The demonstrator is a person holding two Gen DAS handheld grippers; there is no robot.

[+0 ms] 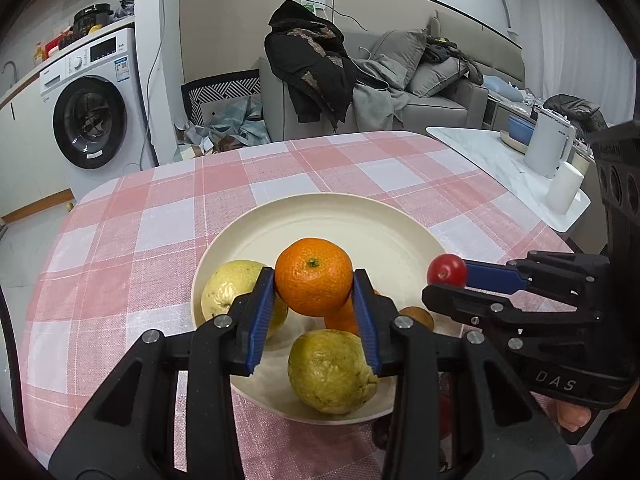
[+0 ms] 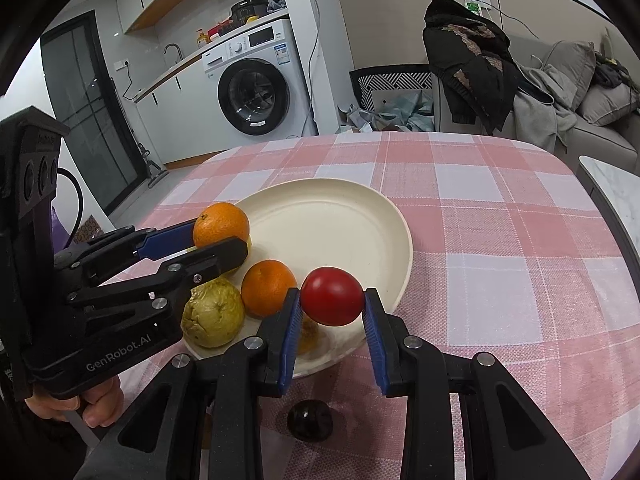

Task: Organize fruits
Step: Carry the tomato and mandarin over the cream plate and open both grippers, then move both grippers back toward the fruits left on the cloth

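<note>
A cream plate (image 1: pixel 360 216) (image 2: pixel 360 216) sits on the pink checked tablecloth. My left gripper (image 1: pixel 314 280) (image 2: pixel 218 240) is shut on an orange (image 1: pixel 314 276) (image 2: pixel 221 230) and holds it above the plate's near left part. My right gripper (image 2: pixel 332 304) (image 1: pixel 448 278) is shut on a red tomato (image 2: pixel 332 296) (image 1: pixel 447 269) above the plate's near right rim. On the plate lie two yellow-green fruits (image 1: pixel 332 372) (image 1: pixel 230 286) (image 2: pixel 213 314), a second orange (image 2: pixel 268 288) (image 1: pixel 340 318) and a small brown fruit (image 1: pixel 418 316).
A dark round fruit (image 2: pixel 310 420) lies on the cloth just in front of the plate. A white side table (image 1: pixel 500 164) with a kettle (image 1: pixel 548 146) and cup stands to the right. A washing machine (image 2: pixel 256 80) and a sofa (image 1: pixel 420 92) are beyond the table.
</note>
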